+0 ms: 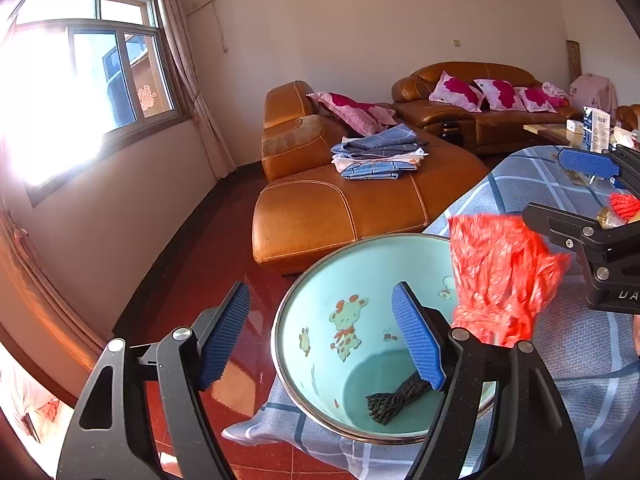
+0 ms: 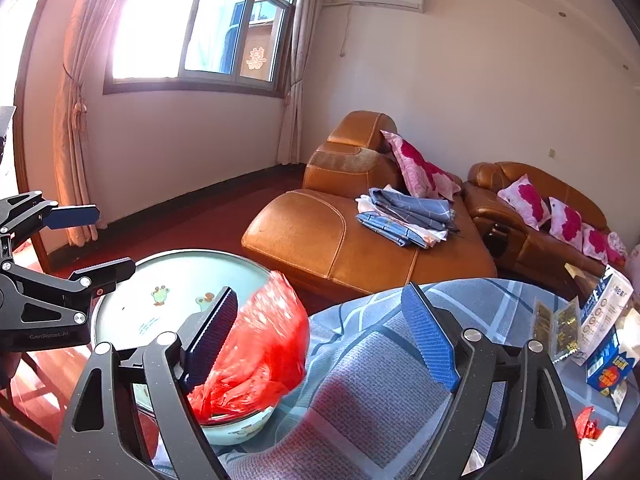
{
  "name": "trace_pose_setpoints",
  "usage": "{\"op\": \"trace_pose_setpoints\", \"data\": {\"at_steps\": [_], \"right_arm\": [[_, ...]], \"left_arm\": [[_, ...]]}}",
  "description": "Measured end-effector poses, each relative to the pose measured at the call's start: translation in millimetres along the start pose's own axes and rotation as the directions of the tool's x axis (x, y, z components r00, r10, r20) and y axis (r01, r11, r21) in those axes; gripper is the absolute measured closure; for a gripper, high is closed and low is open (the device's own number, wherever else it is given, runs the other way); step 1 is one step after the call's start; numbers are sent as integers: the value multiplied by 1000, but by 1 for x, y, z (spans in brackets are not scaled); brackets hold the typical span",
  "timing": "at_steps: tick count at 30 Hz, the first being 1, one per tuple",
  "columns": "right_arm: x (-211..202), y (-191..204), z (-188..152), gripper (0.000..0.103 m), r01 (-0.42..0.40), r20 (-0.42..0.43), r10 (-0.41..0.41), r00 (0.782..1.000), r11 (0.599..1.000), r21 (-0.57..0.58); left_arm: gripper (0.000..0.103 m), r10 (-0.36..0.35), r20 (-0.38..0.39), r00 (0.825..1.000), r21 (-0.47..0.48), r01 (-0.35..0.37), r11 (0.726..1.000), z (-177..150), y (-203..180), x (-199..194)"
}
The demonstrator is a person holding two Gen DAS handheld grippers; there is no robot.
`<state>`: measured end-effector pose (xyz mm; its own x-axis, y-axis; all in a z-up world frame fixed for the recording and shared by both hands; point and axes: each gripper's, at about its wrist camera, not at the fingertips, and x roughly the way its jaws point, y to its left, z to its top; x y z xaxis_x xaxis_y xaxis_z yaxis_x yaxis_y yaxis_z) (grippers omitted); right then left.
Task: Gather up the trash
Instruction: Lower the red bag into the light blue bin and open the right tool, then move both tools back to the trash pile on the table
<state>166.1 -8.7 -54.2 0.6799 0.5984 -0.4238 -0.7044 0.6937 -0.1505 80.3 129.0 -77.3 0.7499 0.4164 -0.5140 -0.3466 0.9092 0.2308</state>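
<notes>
A light blue enamel basin (image 1: 320, 320) with cartoon prints sits at the edge of a table under a blue plaid cloth (image 1: 580, 340). A dark net-like scrap (image 1: 394, 402) lies in its bottom. My left gripper (image 1: 320, 336) is open, its fingers straddling the basin's rim. A blurred red plastic bag (image 1: 500, 276) is in the air over the basin's right rim, free of both grippers. My right gripper (image 2: 324, 340) is open, the bag (image 2: 256, 360) falling beside its left finger (image 2: 212, 336) onto the basin (image 2: 132, 292).
More trash lies on the table's right: snack wrappers (image 2: 560, 328), a blue and white carton (image 2: 608, 344), a red scrap (image 2: 586, 422). An orange leather sofa (image 1: 340, 204) with folded cloths (image 1: 380, 156) and pink pillows stands beyond. The floor is red tile.
</notes>
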Motion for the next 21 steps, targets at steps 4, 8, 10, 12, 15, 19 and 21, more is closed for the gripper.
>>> {"op": "trace_pose_setpoints", "data": {"at_steps": [4,8,10,12,15,19,21], "right_arm": [[-1,0,0,13,-2,4,2,1000,1000,5],[-5,1,1,13,92,20,-92,996,996,2],[-11,1,0,13,151,12,-152,988,988,12],[-26,-5,-4,13,211,17,-212,977,976,46],[-50,-20,-13,13,261,3,-263,965,958,122],[-86,-40,-32,13,324,-19,-327,945,927,189],[-105,-49,-42,13,355,-27,-358,933,909,217]], "left_arm": [[27,3,5,1000,-7,-3,1000,0,1,0],[27,-11,11,1000,-4,11,1000,-1,-2,-3],[27,-28,16,999,2,28,1000,-1,-6,-6],[27,-43,21,999,9,42,999,0,-11,-9],[27,-87,15,996,14,87,996,0,-22,-12],[27,-159,15,987,45,158,986,-3,-46,-22],[27,-201,20,979,63,199,978,-3,-60,-30]]}}
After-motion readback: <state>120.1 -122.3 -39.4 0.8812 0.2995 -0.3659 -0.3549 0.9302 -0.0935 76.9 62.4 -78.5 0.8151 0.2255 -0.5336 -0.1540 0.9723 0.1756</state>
